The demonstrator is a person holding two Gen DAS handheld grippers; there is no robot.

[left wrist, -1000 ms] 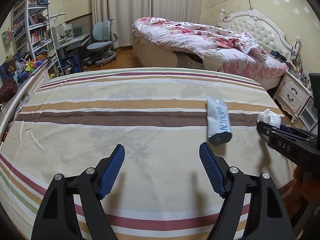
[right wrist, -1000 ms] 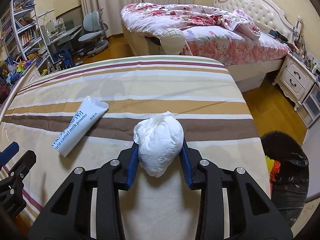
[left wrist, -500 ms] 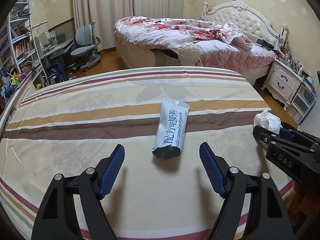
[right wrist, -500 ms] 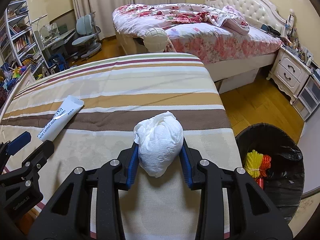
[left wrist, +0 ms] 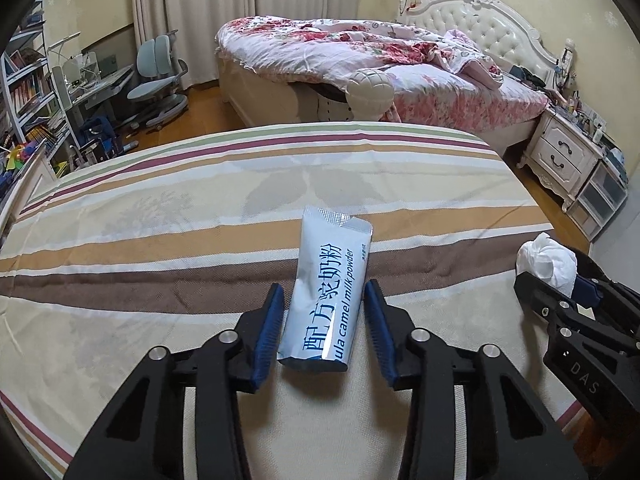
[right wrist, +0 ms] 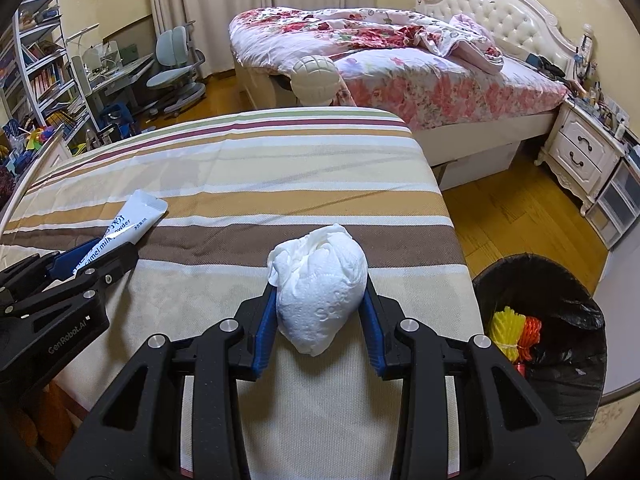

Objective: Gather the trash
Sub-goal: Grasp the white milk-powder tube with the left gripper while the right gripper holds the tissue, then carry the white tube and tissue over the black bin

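A white and blue camel milk powder packet [left wrist: 328, 292] lies on the striped bed cover [left wrist: 160, 240]. My left gripper [left wrist: 322, 292] straddles its near half. Its jaws are closing, and the blue pads [left wrist: 272, 320] meet the packet's long edges. The right wrist view shows the same packet [right wrist: 132, 220] poking out past the left gripper [right wrist: 106, 254]. My right gripper [right wrist: 320, 292] is shut on a crumpled white tissue ball [right wrist: 320, 280] just above the cover. That gripper [left wrist: 560, 284] and the tissue ball [left wrist: 544, 256] appear at the right edge of the left wrist view.
A black-lined trash bin [right wrist: 520, 260] stands on the wooden floor right of the striped bed, with yellow and orange rope [right wrist: 516, 332] inside. Beyond lie a floral bed [right wrist: 380, 60], a white nightstand [right wrist: 580, 152], and a desk with chair [right wrist: 176, 64] at the far left.
My left gripper moved over the packet and its jaws narrowed from wide apart to the packet's sides. The right gripper kept the tissue ball and drifted toward the bed's right edge, then stayed.
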